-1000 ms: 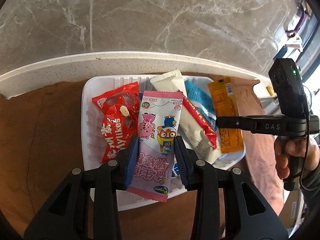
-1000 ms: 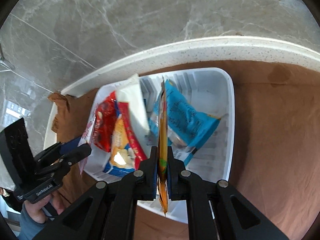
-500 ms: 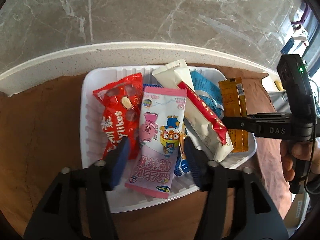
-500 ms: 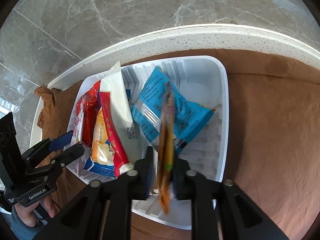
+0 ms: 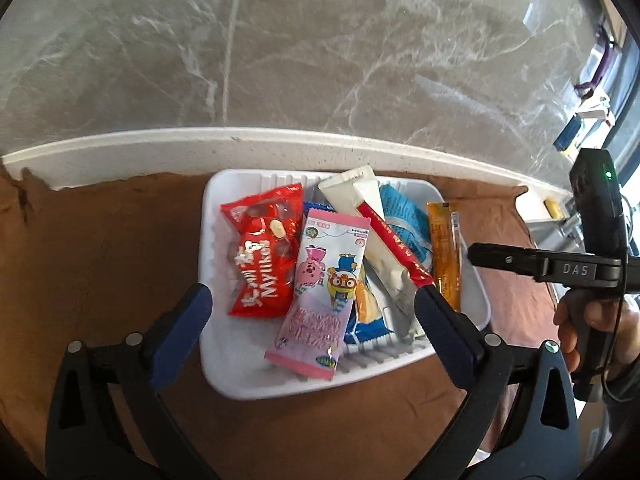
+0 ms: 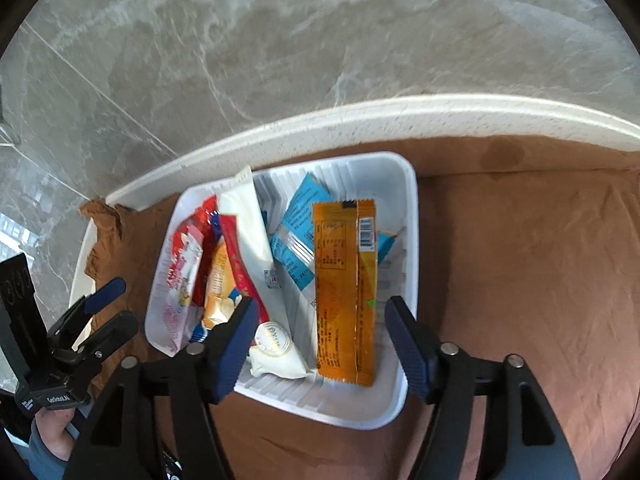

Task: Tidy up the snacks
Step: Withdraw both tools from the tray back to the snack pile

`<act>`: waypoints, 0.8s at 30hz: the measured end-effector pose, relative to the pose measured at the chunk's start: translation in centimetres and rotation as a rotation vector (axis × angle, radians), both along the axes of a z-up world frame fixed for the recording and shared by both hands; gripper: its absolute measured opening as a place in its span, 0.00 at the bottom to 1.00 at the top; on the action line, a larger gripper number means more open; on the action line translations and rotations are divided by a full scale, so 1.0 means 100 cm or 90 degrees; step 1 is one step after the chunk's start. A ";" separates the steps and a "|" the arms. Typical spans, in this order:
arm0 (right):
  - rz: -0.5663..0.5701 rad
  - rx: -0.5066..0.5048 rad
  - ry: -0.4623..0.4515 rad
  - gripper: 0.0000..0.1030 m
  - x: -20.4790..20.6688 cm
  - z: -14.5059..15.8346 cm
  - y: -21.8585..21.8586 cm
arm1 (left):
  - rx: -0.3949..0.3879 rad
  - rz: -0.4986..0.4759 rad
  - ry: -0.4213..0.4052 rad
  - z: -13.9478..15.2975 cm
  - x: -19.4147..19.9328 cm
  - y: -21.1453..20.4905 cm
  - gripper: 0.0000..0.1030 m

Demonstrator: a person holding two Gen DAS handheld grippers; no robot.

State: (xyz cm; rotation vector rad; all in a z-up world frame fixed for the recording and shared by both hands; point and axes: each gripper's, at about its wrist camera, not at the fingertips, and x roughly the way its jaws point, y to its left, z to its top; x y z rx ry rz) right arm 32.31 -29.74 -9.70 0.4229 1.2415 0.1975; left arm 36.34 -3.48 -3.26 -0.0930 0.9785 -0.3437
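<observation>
both grippers just let go: left gripper [image 5: 310, 312] spread wide over the pink packet [image 5: 320, 292], right gripper [image 6: 320, 336] opened around the orange packet [image 6: 346, 292], both lying in the white tray [image 6: 412, 216].

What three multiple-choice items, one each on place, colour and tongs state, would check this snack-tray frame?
1. Where does the orange snack packet lie?
A. Flat in the white tray
B. On the brown cloth
C. Clamped in the right tongs

2. What colour is the cartoon-printed packet?
A. Green
B. Pink
C. Black

3. How do the left tongs stand?
A. Shut on the red packet
B. Shut on nothing
C. Open, gripping nothing

Answers: 1 A, it lies flat inside the tray rim, clear of the right tongs, which have just been opening. 2 B, pink edges and lower half. 3 C, the pads stand wide either side of the tray, having just opened.
</observation>
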 end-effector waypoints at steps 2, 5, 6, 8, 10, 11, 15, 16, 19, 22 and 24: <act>-0.002 0.008 -0.022 0.75 -0.009 0.011 -0.004 | 0.014 0.006 -0.026 0.013 -0.014 0.008 1.00; -0.009 0.030 -0.068 0.80 -0.033 0.031 -0.011 | 0.014 0.009 -0.063 0.031 -0.038 0.024 1.00; -0.008 0.038 -0.078 0.80 -0.040 0.035 -0.013 | 0.014 0.011 -0.080 0.036 -0.048 0.031 1.00; -0.004 0.049 -0.094 0.80 -0.058 0.044 -0.015 | 0.021 0.024 -0.107 0.045 -0.074 0.048 1.00; 0.002 0.055 -0.106 0.80 -0.079 0.052 -0.013 | 0.028 0.033 -0.077 0.048 -0.094 0.063 1.00; 0.003 0.056 -0.110 0.80 -0.090 0.055 -0.013 | 0.039 0.040 -0.059 0.048 -0.107 0.072 1.00; 0.000 0.057 -0.106 0.80 -0.142 0.061 -0.003 | 0.028 0.051 -0.013 0.036 -0.162 0.104 1.00; -0.001 0.055 -0.100 0.80 -0.148 0.060 -0.001 | 0.014 0.057 0.006 0.029 -0.174 0.110 1.00; -0.001 0.037 -0.082 0.80 -0.182 0.056 0.007 | 0.005 0.070 0.066 0.007 -0.207 0.119 1.00; 0.015 0.007 -0.060 0.80 -0.203 0.049 0.023 | 0.030 0.076 0.095 -0.012 -0.235 0.117 1.00; 0.045 -0.019 -0.041 0.77 -0.212 0.042 0.036 | 0.056 0.071 0.105 -0.021 -0.247 0.109 0.99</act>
